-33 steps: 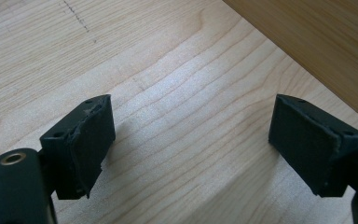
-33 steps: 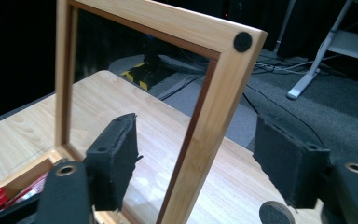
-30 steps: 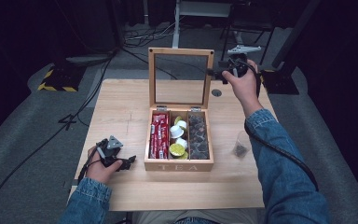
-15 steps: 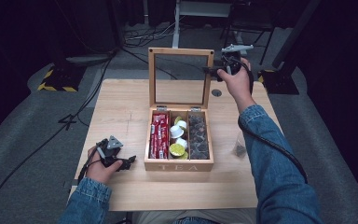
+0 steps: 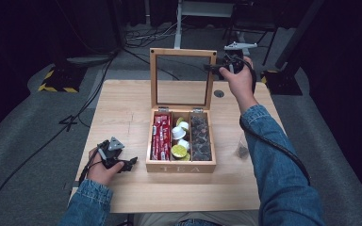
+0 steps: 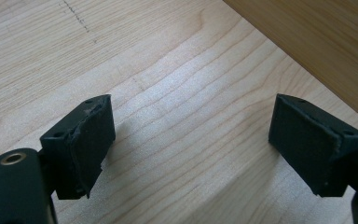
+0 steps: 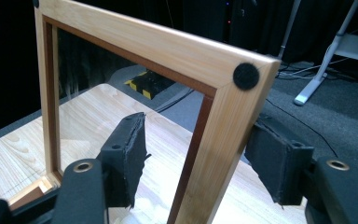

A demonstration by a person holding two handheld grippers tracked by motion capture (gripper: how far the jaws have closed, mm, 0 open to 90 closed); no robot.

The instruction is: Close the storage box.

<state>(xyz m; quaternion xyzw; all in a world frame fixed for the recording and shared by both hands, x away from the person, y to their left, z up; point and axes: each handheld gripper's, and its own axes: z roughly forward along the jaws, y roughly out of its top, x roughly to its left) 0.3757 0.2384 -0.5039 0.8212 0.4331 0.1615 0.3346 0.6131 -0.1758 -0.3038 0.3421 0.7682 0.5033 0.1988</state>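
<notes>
The lid frame (image 7: pixel 223 116) is straddled by the right tongs (image 7: pixel 196 158) — gapped, ungripped — while the left tongs (image 6: pixel 191 154) are held wide, empty, over the counter (image 6: pixel 168 93).

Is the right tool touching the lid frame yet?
Cannot tell. The right gripper view shows the right tool straddling the lid frame, but not contact or a gap plainly.

The high view looked forward and down from the person's side, taking in the whole table (image 5: pixel 122 108) with the tea box (image 5: pixel 181 165) at its middle. The left gripper view sat close above the tabletop beside the box's wall (image 6: pixel 317 42). The right gripper view faced the box's raised lid (image 7: pixel 223 116) from very near, a frame the high view shared.
</notes>
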